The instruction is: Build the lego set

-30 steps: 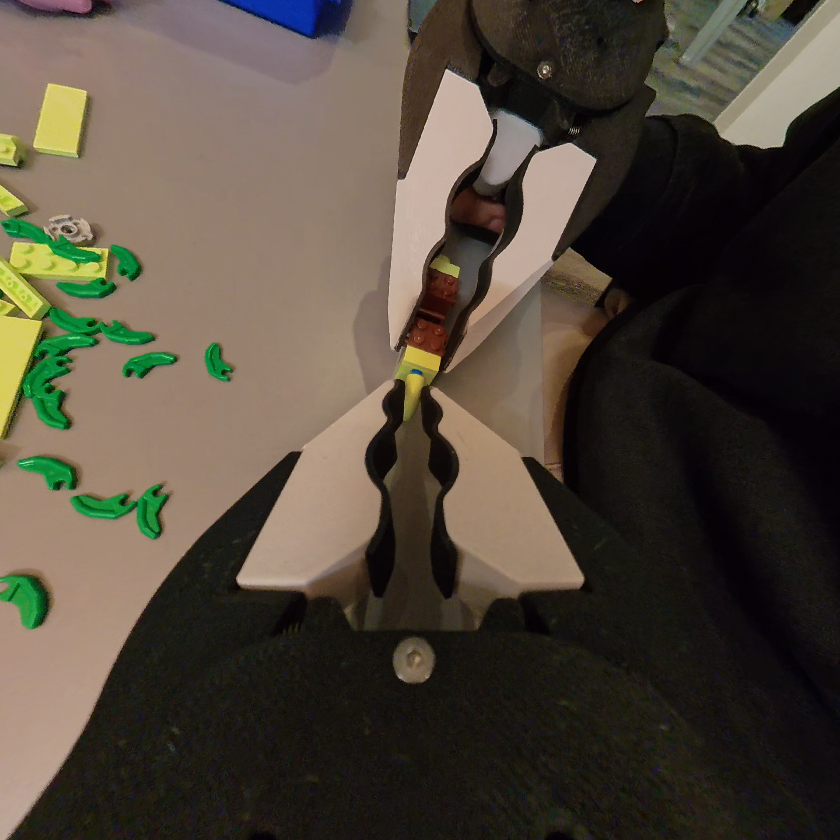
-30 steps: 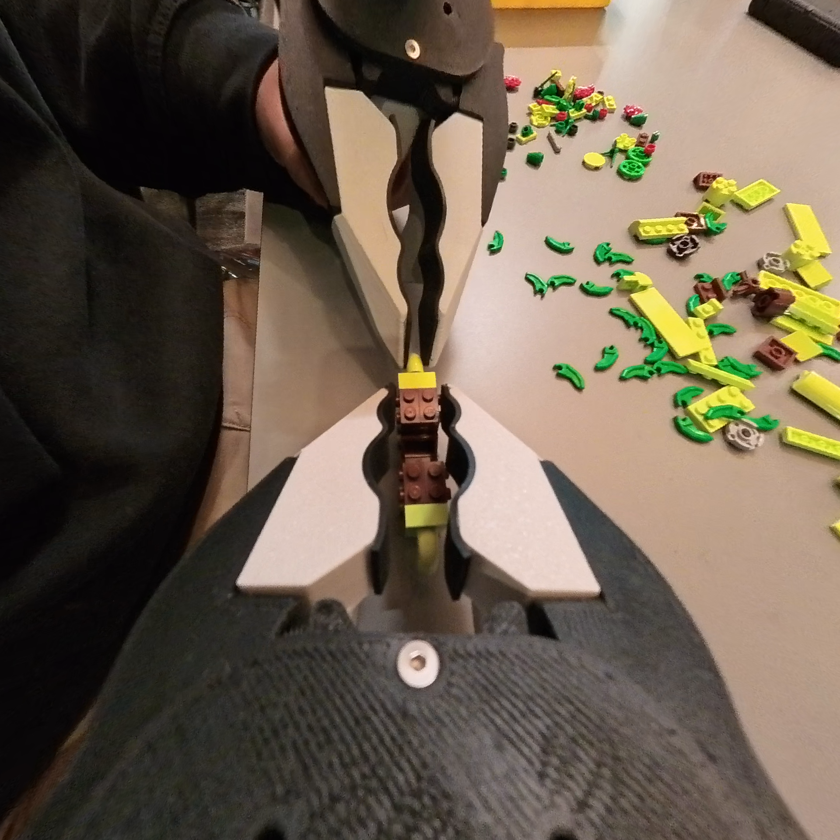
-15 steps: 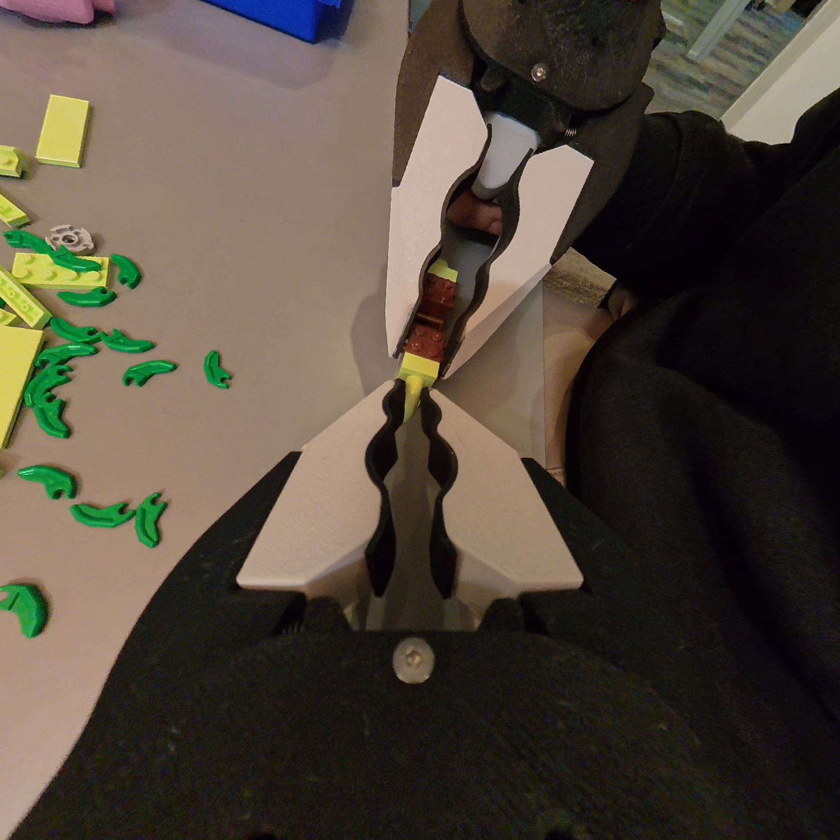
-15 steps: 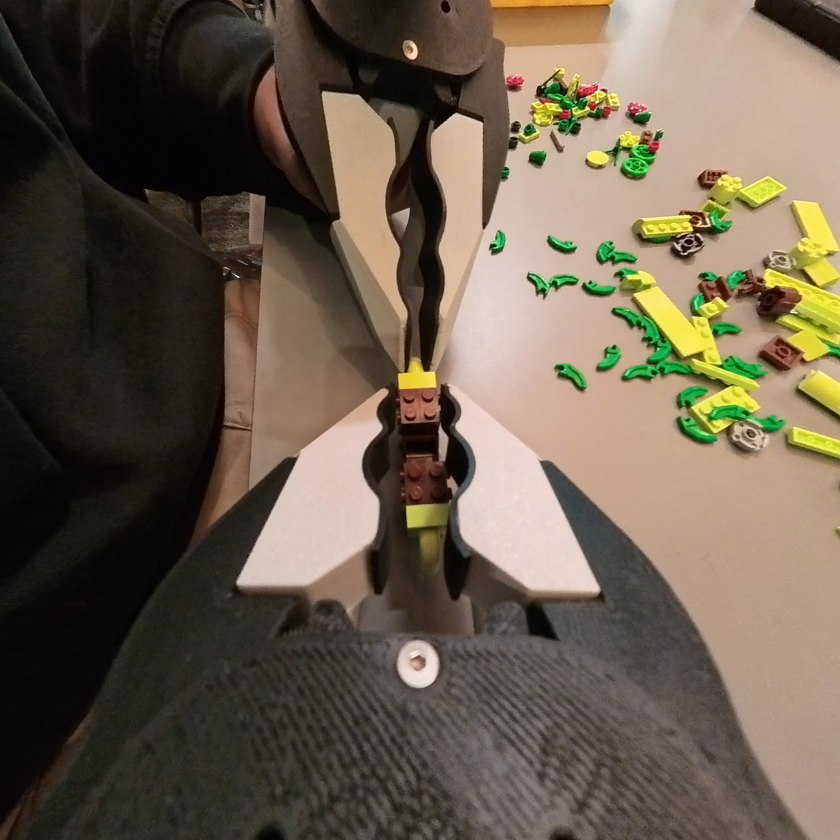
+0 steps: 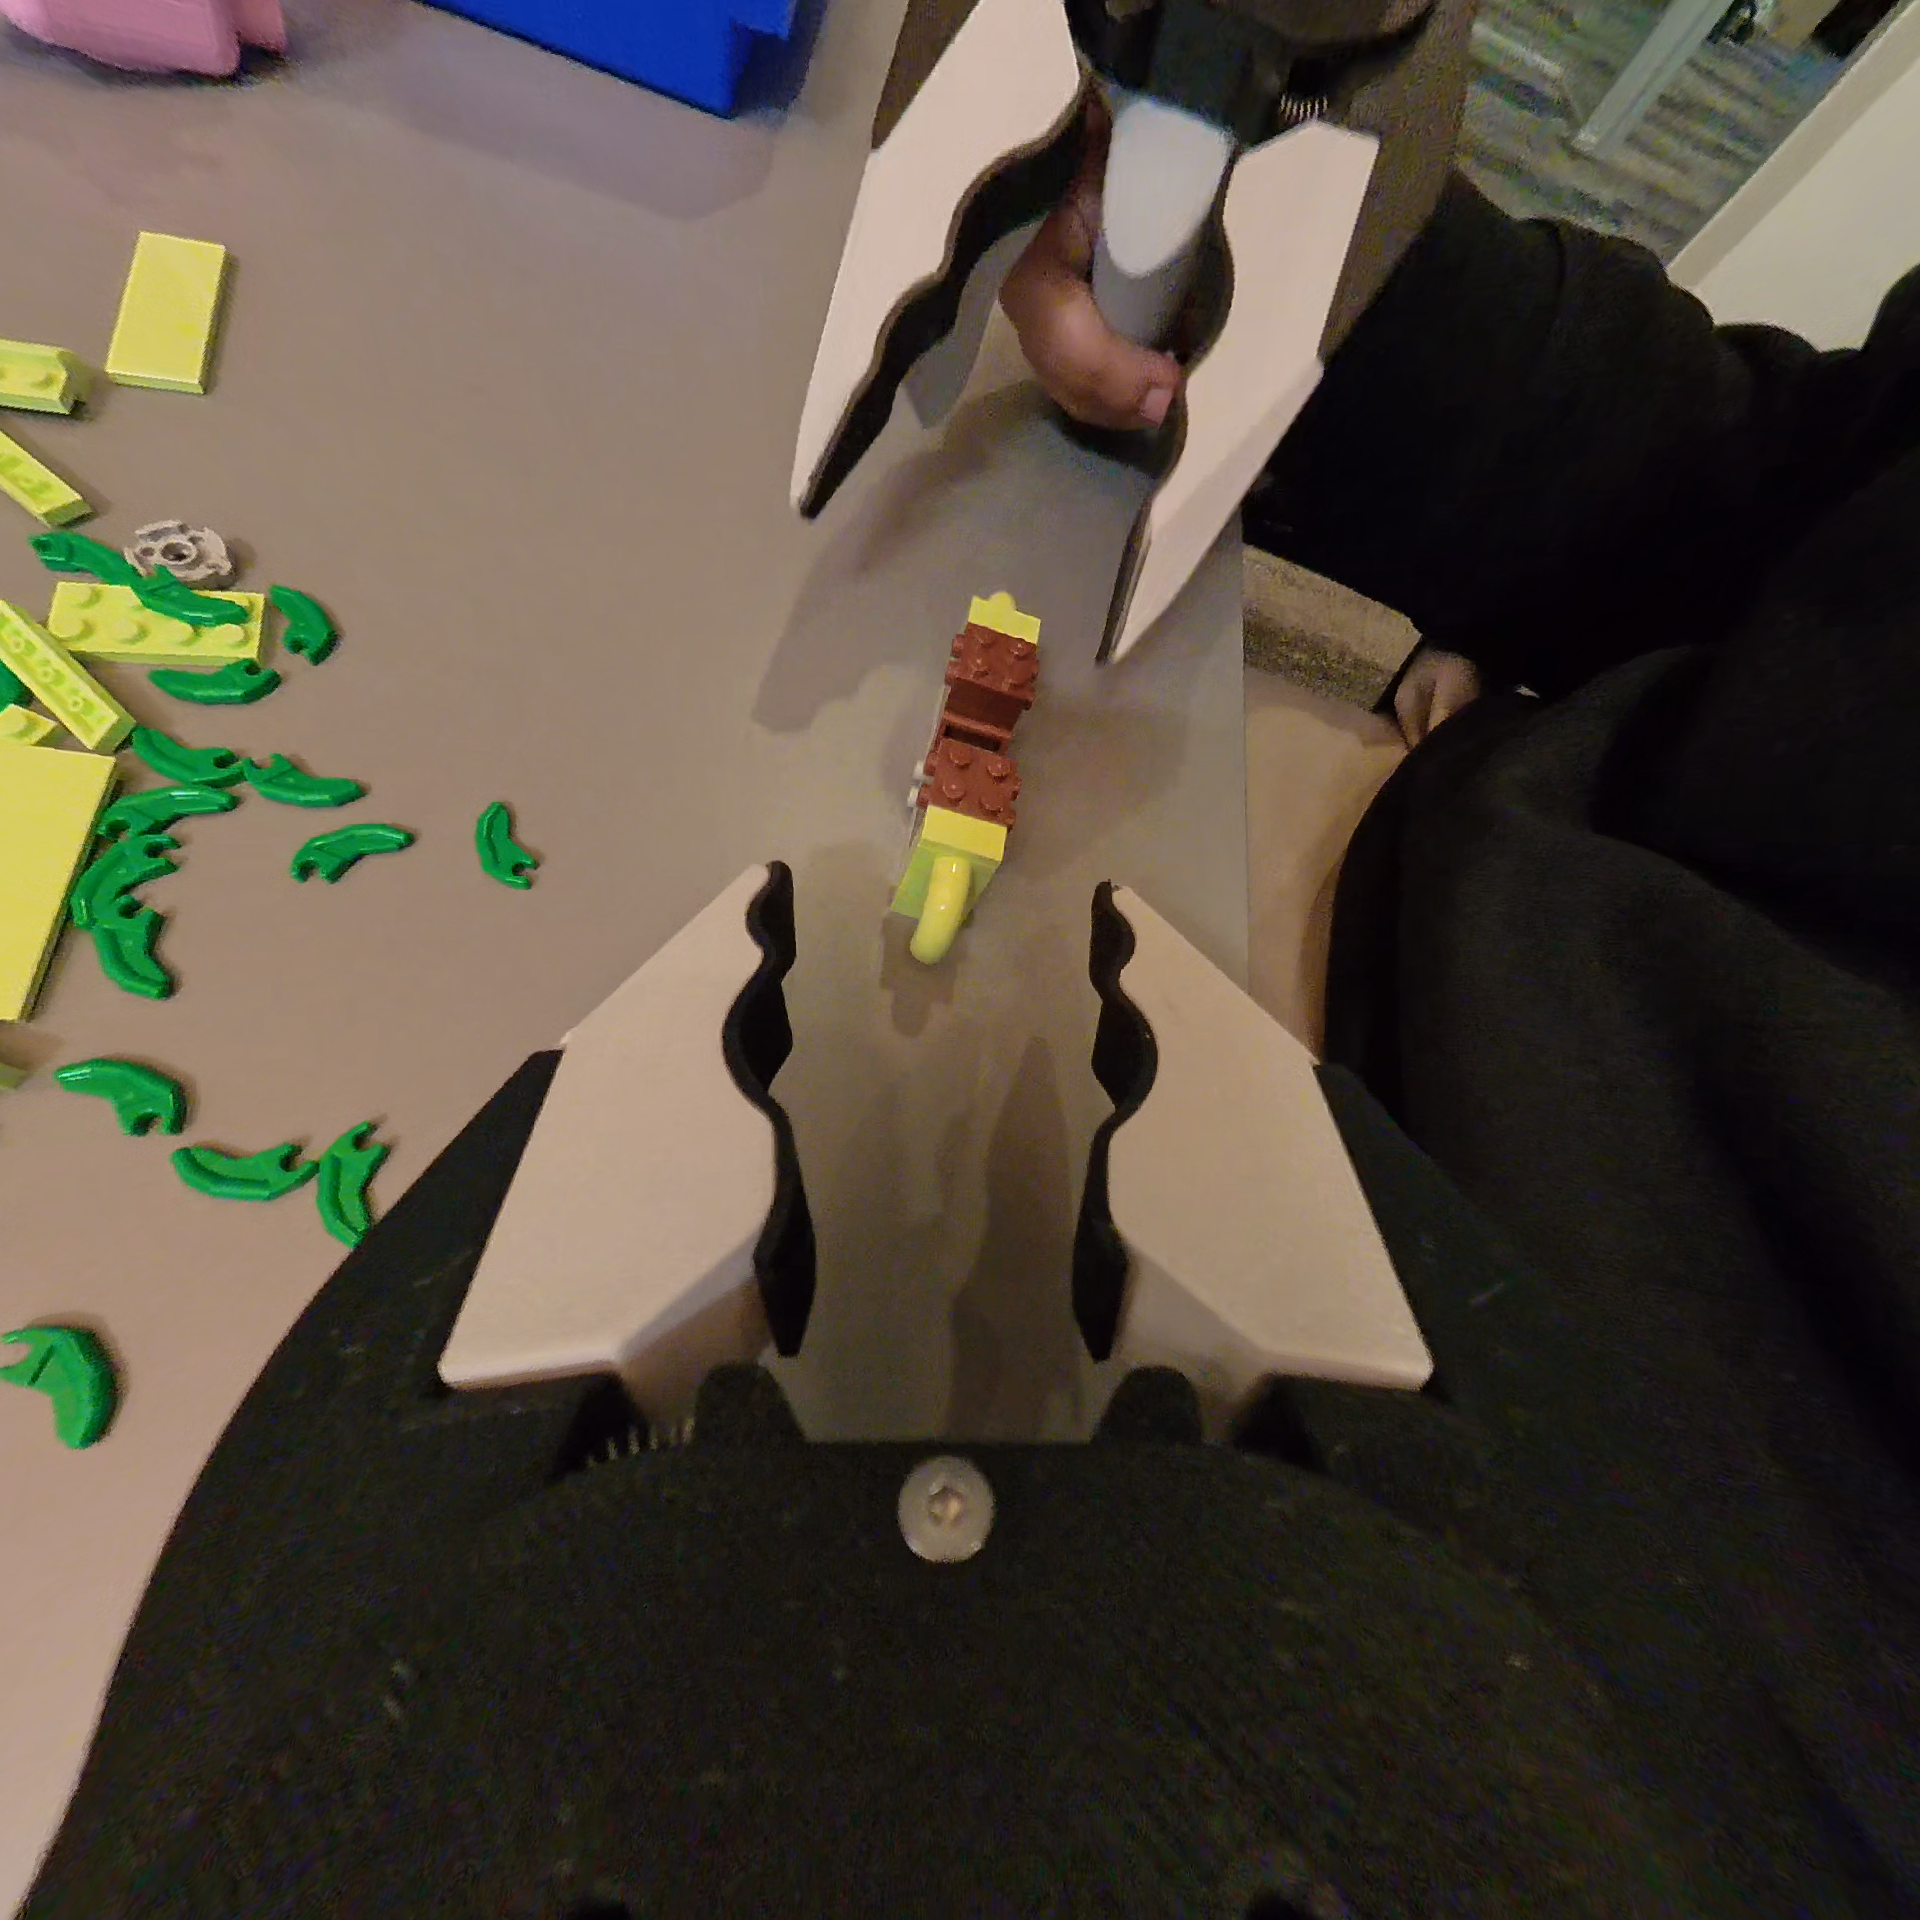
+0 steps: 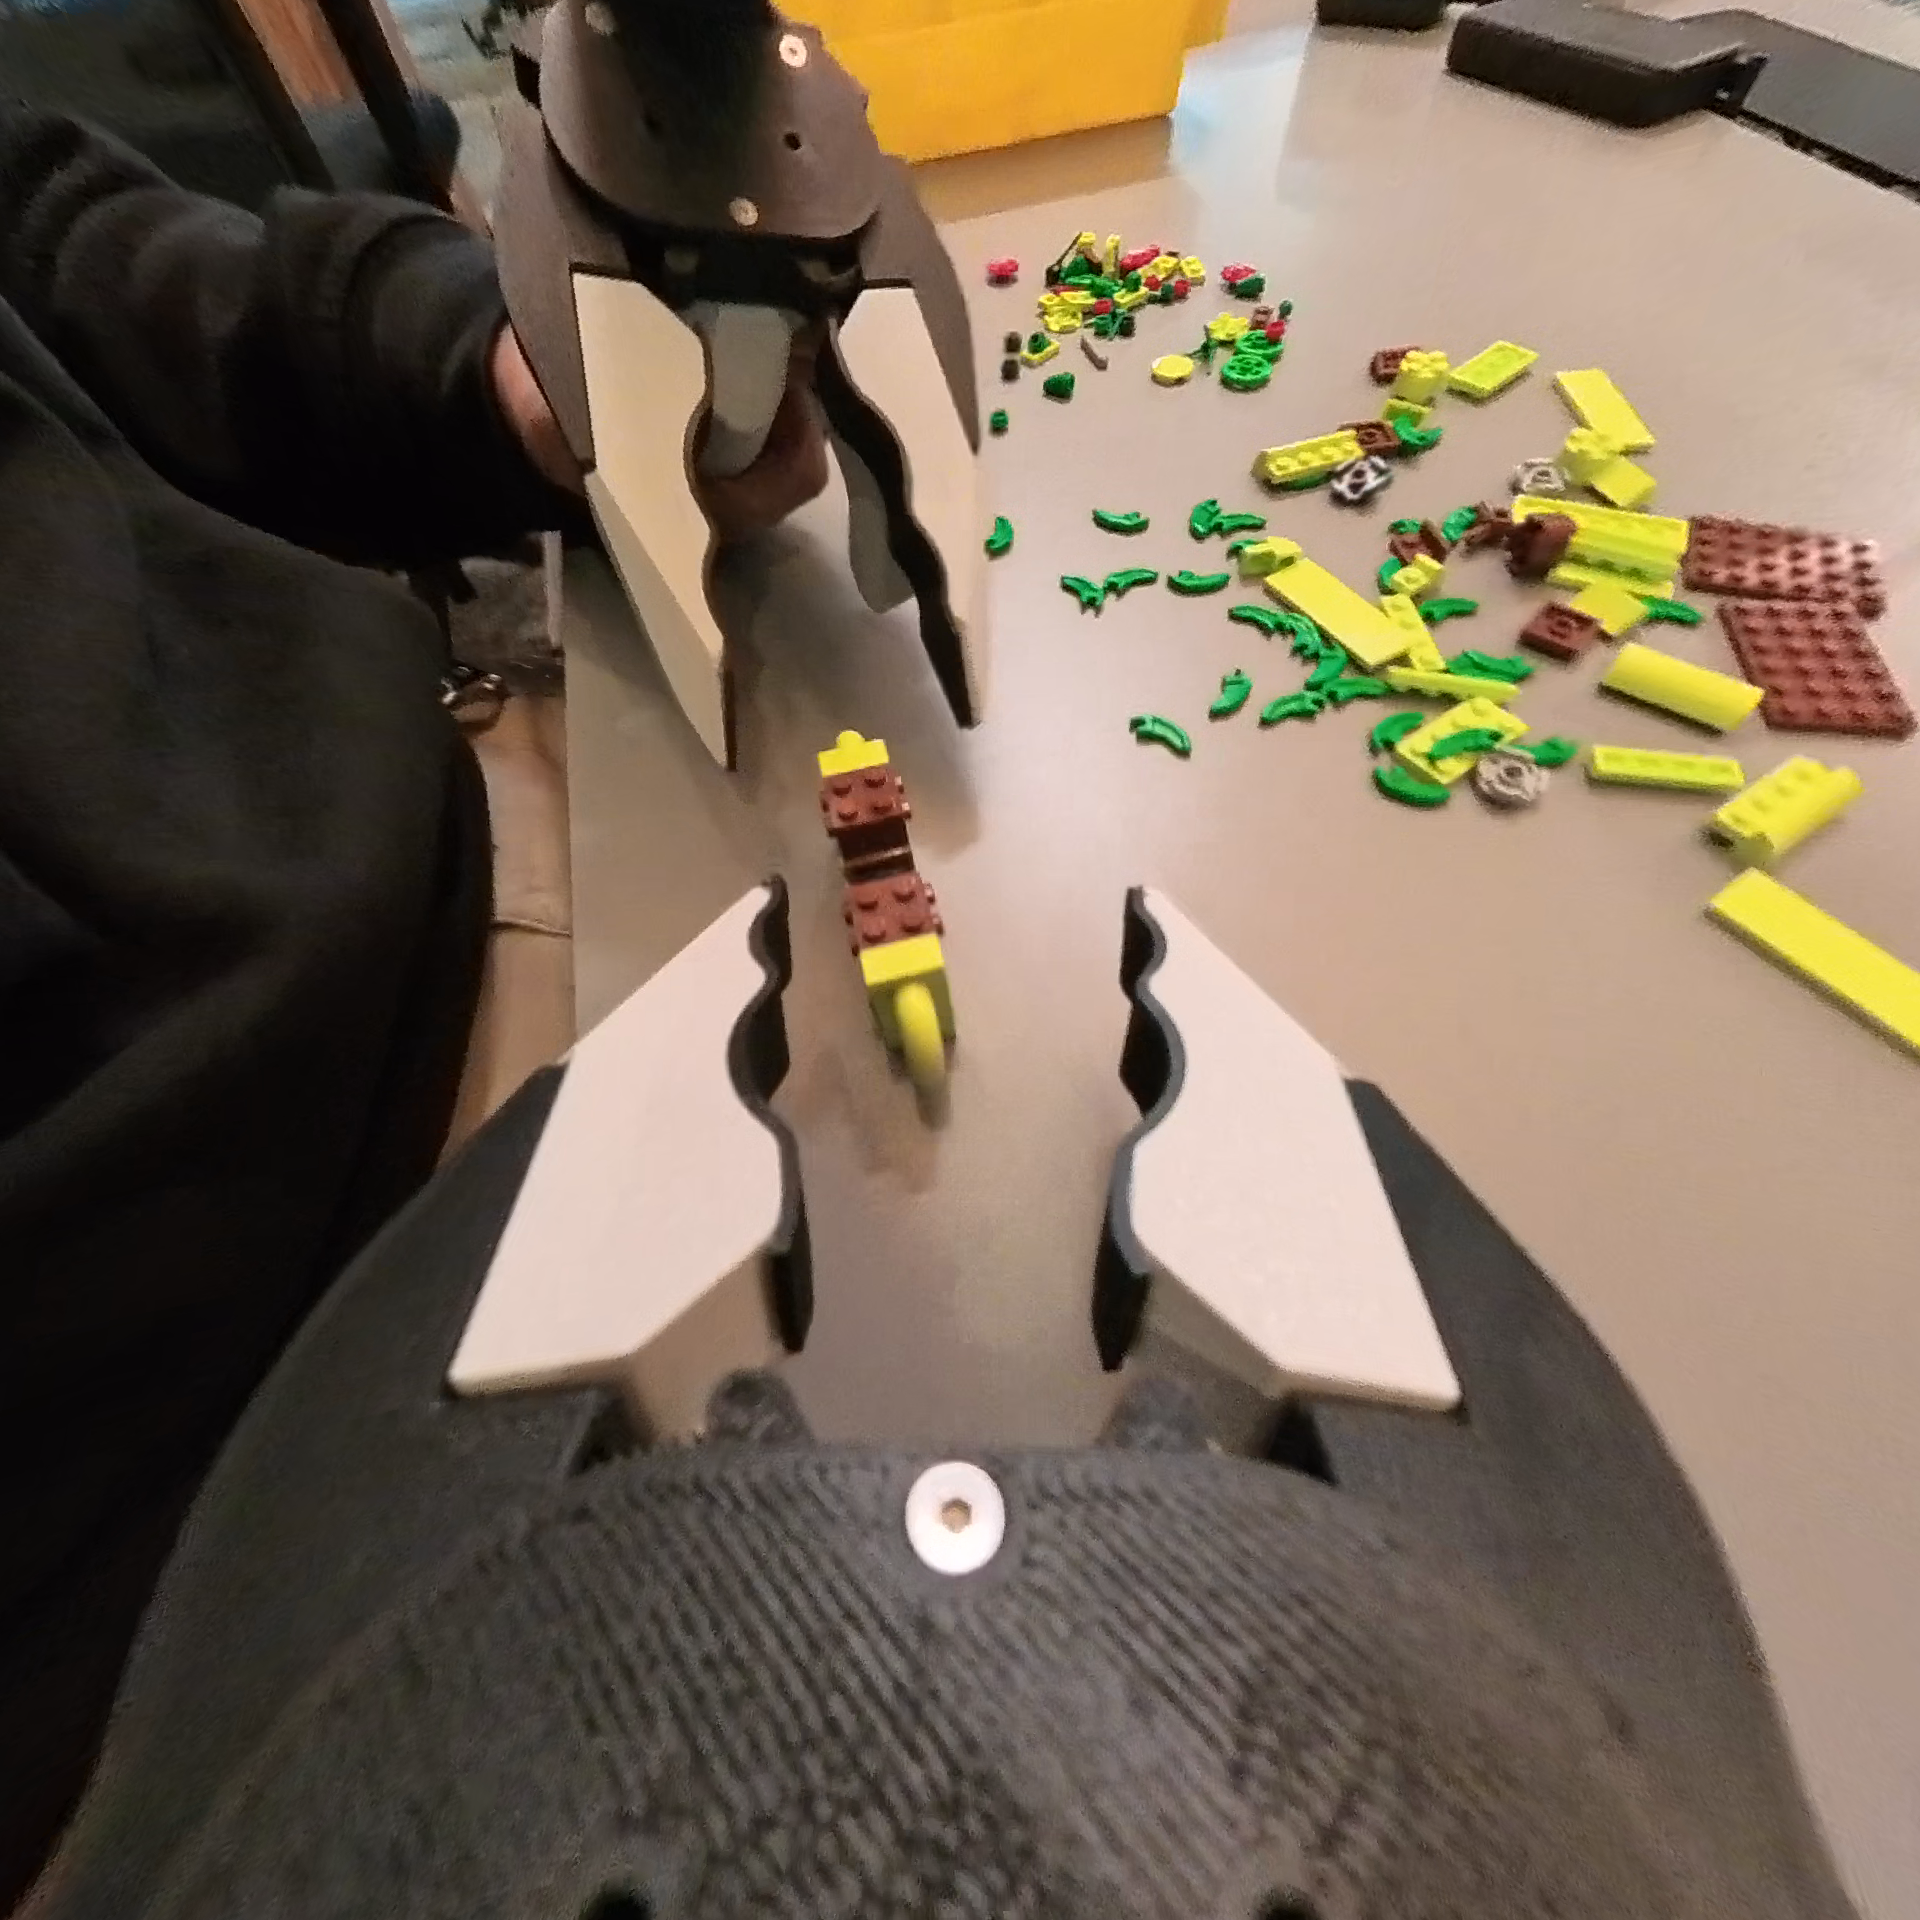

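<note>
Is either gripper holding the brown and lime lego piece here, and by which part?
Nothing is held. The left gripper and right gripper are both open; the lego piece lies between them.

A small brown-and-lime lego assembly point(image 5: 971, 774) lies flat on the grey surface point(image 5: 582, 436), studs up, a curved lime piece at each end, apparently touching neither gripper.

The left gripper point(image 5: 940, 894) and right gripper point(image 6: 954, 894) face each other, jaws spread wide.
</note>
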Demonstrator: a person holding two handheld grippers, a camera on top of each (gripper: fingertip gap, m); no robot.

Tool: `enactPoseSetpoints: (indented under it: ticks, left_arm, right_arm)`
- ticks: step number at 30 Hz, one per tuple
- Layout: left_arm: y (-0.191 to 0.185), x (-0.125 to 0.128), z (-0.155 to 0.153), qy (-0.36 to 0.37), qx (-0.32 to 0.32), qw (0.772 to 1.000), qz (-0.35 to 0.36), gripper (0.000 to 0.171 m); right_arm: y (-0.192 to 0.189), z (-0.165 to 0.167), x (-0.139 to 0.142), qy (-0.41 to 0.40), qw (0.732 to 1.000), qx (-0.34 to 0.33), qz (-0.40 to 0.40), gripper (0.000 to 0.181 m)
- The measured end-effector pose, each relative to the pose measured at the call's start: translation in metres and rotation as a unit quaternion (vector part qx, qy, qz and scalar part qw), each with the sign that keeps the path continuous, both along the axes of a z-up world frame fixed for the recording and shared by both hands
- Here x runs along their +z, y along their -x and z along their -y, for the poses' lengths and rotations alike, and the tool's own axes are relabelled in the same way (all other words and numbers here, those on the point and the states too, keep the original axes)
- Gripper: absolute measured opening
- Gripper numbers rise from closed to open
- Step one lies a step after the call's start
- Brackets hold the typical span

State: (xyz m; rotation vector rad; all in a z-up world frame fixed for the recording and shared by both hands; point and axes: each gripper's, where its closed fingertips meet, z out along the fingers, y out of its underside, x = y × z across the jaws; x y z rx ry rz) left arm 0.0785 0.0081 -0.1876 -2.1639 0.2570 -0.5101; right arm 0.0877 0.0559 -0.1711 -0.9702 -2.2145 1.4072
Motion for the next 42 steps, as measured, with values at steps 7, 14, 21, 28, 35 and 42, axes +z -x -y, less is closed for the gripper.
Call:
enactPoseSetpoints:
  ticks: [7, 14, 21, 28, 35, 42]
  left_arm:
    - [-0.004, -0.005, 0.000, -0.001, -0.005, 0.999, -0.051, 0.055]
    - [-0.002, -0.009, -0.001, -0.006, 0.005, 0.995, -0.101, 0.054]
    - [-0.010, -0.018, -0.015, 0.034, -0.005, 0.996, -0.077, 0.042]
    - [0.028, -0.012, -0.048, 0.031, 0.039, 0.998, -0.032, 0.044]
    - [0.075, 0.013, -0.084, -0.042, 0.074, 0.996, 0.011, 0.063]
    - [0.076, 0.020, -0.081, -0.072, 0.086, 0.994, -0.005, 0.064]
  right_arm:
    - [-0.011, -0.019, 0.026, 0.084, 0.996, -0.015, -0.036, 0.052]
    - [-0.006, -0.012, 0.004, 0.010, 1.000, -0.020, -0.009, 0.054]
    - [-0.008, 0.010, -0.027, -0.083, 0.996, 0.010, 0.036, 0.043]
    - [0.033, -0.001, -0.035, -0.095, 0.992, 0.050, 0.058, 0.018]
    - [0.074, -0.046, -0.036, -0.088, 0.992, 0.053, 0.068, 0.018]
    - [0.067, -0.034, -0.038, -0.114, 0.990, 0.065, 0.049, 0.018]
